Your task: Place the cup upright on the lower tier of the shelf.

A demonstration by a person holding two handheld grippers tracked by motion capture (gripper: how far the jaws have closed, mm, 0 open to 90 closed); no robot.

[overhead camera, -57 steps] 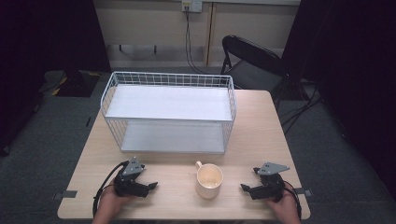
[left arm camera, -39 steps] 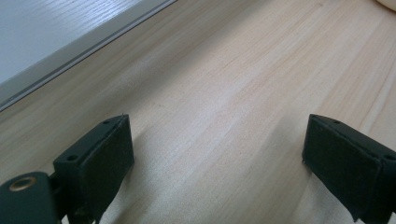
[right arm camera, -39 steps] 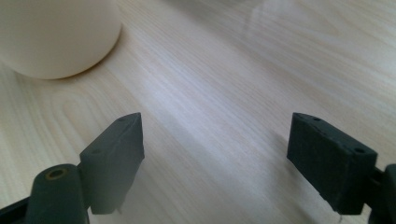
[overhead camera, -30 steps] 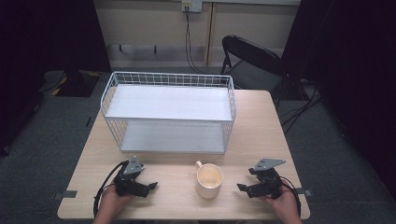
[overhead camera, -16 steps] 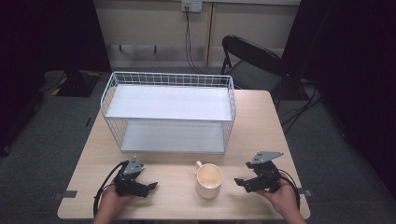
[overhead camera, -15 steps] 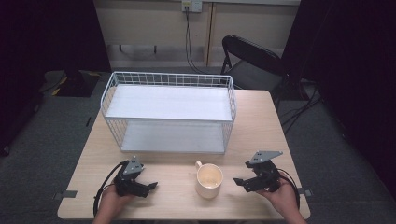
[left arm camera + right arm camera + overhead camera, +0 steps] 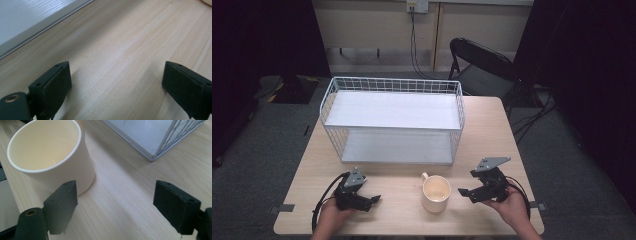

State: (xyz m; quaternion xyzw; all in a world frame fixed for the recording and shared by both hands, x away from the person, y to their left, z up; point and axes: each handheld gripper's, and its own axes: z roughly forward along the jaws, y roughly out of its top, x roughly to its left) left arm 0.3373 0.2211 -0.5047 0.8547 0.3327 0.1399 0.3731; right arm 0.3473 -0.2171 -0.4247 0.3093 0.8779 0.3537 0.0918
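Cup [image 7: 50, 157] upright beside right gripper's [image 7: 125, 205] wide-spread, empty fingers [image 7: 62, 205].

Looked down from above across the table [image 7: 492, 130]; rode low on each gripper, close over wood; shared the mug [image 7: 435, 193] [image 7: 52, 155] with the right.

A lab-like recording room: dark curtains [image 7: 262, 40], folding chair [image 7: 484, 65], wall socket [image 7: 417, 5], bare table [image 7: 492, 130].
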